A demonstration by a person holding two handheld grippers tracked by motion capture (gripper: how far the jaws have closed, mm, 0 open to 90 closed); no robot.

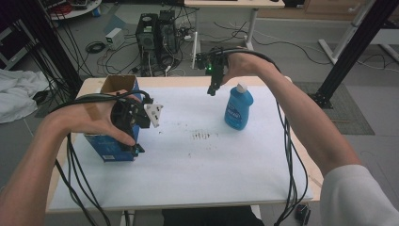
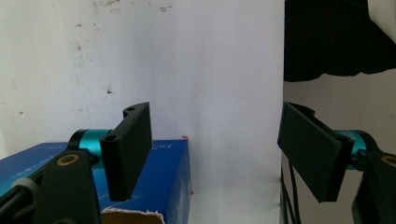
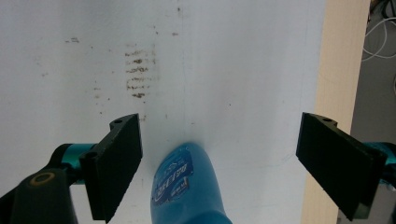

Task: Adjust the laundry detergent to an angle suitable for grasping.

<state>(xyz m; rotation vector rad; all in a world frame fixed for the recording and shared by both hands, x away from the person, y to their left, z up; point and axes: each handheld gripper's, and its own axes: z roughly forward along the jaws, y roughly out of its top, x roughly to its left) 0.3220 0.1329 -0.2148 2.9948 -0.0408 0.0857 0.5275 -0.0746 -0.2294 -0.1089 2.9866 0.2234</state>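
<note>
Fingers: both grippers' jaws are spread; nothing is pinched.
Right gripper (image 1: 212,89): held above blue bottle (image 1: 238,109).
Left gripper (image 1: 136,117): beside blue carton (image 1: 110,146).
Progress: no grasp made yet.

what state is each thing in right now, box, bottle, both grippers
blue cardboard box: upright, top flaps open
blue bottle: upright, white cap on, not gripped
left gripper: open, above the box, nothing between the jaws
right gripper: open, jaws either side of the bottle, not touching it
</note>
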